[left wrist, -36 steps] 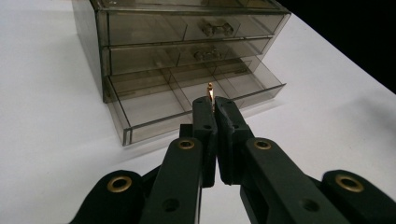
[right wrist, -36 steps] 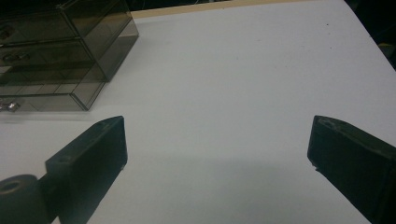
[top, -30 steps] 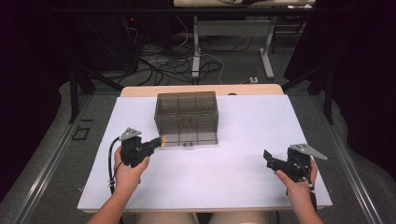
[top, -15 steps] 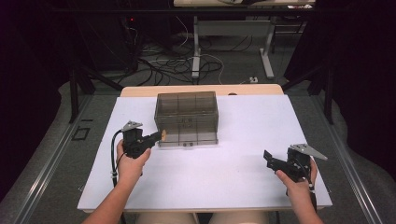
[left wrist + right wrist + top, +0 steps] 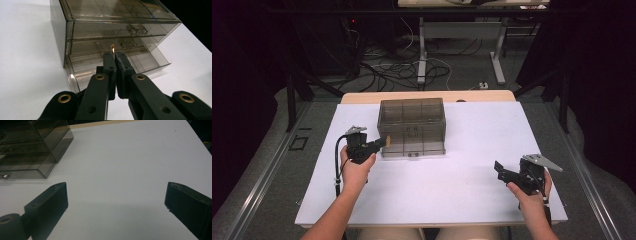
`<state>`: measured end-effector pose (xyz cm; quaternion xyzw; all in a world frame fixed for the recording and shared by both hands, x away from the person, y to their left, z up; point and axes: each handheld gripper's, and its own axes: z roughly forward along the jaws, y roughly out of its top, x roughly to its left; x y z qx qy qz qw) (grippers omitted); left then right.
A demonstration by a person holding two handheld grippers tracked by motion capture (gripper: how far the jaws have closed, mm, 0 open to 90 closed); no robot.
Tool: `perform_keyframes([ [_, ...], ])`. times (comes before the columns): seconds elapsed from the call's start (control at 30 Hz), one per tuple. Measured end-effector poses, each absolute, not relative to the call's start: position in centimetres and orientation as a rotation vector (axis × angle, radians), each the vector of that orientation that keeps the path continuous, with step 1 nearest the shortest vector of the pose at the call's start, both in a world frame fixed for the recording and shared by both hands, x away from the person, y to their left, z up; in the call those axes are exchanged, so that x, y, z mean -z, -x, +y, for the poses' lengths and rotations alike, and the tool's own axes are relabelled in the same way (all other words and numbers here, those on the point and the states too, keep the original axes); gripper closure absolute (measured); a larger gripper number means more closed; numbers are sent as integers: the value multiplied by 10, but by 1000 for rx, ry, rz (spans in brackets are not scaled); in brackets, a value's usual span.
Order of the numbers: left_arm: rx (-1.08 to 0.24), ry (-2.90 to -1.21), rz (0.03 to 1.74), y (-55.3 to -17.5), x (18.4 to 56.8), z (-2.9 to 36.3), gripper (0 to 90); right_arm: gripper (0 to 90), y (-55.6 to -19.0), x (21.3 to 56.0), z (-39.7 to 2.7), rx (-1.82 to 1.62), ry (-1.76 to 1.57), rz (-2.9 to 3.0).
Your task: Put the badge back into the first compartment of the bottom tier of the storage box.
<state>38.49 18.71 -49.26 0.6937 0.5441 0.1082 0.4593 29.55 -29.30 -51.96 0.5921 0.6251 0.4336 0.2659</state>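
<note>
I have a small gold-coloured piece pinched at the very tip of my left gripper, whose jaws are clamped tight on it. It is too small for me to say what it is. It sits in the air just in front of the smoky clear drawer box, at the box's front left corner as the high view shows it.

The bottom drawer of that box is pulled partly out, and its dividers show through the wall; the two drawers above it are pushed in, each with a little clear knob. So I judge the pick-up done and the drawer already opened. What is left is to carry the piece over the open drawer, let it go into a compartment, and probably push the drawer shut.

My right gripper rests on the bench well to the right of the box, jaws spread wide with nothing between them.

Around the box the white bench top is bare, so nothing blocks the path. The one thing to mind is the overhang of the middle drawer above the opening, which leaves a fairly shallow gap for dropping the piece in. Beyond the bench, cables lie on the floor under another table's legs.
</note>
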Motion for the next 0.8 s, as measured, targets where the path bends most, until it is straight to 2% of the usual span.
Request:
perform_keyframes([
  [0.8,-213,-1704,1423,-405,513,177,883,43,-296,520,-293,-1165,-1606,1690],
])
